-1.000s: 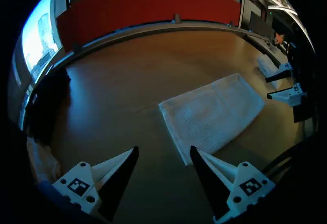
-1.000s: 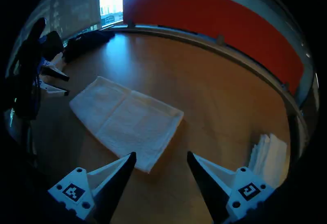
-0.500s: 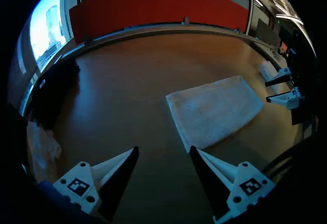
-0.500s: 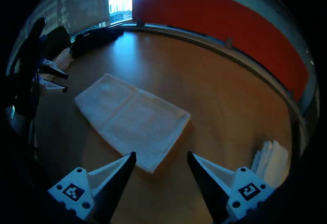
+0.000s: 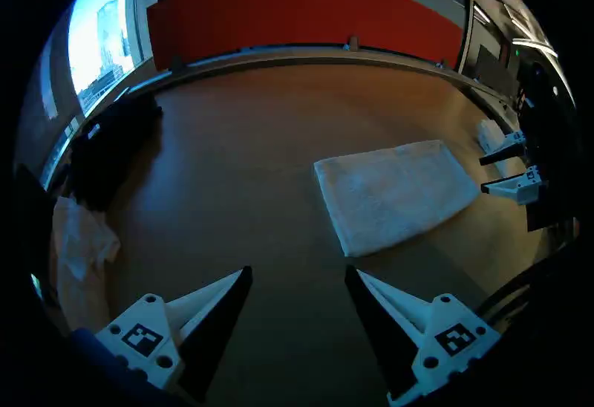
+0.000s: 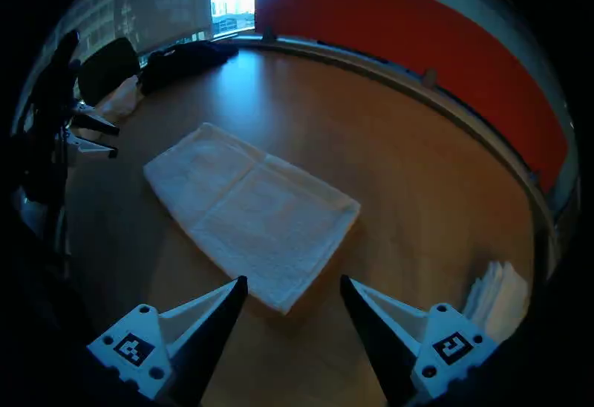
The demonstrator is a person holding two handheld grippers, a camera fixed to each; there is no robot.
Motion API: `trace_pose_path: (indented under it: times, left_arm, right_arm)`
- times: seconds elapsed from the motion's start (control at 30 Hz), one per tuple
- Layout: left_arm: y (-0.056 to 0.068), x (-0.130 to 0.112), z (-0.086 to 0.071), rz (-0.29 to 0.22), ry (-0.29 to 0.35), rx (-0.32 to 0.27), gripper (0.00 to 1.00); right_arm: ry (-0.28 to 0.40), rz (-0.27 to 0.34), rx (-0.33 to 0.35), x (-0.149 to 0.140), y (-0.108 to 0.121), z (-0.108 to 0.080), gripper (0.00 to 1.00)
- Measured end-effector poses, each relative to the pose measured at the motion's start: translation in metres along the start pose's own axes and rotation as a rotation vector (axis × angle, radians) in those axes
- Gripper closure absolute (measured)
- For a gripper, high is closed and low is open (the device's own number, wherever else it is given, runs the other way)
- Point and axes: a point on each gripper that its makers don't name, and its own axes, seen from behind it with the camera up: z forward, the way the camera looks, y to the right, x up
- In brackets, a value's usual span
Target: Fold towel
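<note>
Since 1 s ago the towel point(image 5: 393, 193) has drifted right in the left gripper view and slightly right in the right gripper view point(image 6: 249, 210). It lies flat and folded on the desk point(image 5: 245, 154), touching neither tool. The left hand-held gripper point(image 5: 297, 272) and right hand-held gripper point(image 6: 293, 281) are both released, with the jaws spread and empty. A stack of white cloths point(image 6: 497, 299) sits near the desk edge.
</note>
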Motion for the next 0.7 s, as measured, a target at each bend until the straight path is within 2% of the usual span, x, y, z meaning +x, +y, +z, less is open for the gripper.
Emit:
trace_pose_path:
  times: [0.37, 0.7]
  left_arm:
    - [-0.002, -0.01, -0.009, -0.021, 0.002, 0.013, 0.07]
    - [0.0, -0.028, -0.019, -0.042, -0.012, 0.018, 0.07]
  right_arm:
    - [-0.02, -0.023, 0.018, -0.009, -0.002, 0.001, 0.07]
    - [-0.055, -0.053, 0.04, -0.026, -0.006, 0.002, 0.26]
